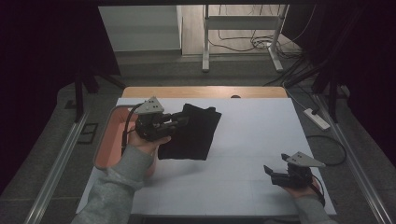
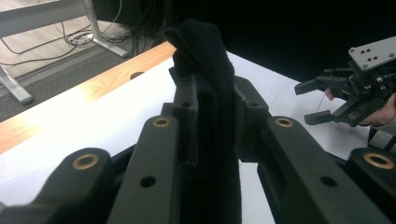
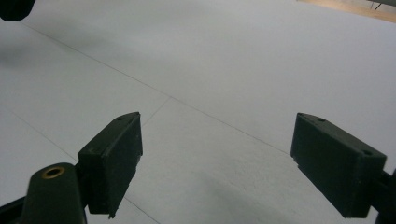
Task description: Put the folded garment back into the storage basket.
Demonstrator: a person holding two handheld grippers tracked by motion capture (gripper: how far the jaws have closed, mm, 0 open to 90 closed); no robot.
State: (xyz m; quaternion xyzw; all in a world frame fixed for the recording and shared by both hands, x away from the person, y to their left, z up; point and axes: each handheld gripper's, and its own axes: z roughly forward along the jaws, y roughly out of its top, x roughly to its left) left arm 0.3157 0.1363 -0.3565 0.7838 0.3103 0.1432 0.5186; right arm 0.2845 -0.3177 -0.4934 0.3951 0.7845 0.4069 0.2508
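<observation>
Now | black cloth [image 2: 205,84] pinched between left claw [image 2: 212,100] jaws

Dim room, soft pics, dark edges

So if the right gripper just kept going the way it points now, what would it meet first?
Probably the white table cover. The right gripper, jaws open and empty, looks along bare white surface, tilted slightly down. The black cloth lies farther left, seemingly off its line, though depth is hard to judge.

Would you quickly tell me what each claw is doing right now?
Left claw: closed on the black cloth.
Right claw: open, holding nothing.
</observation>
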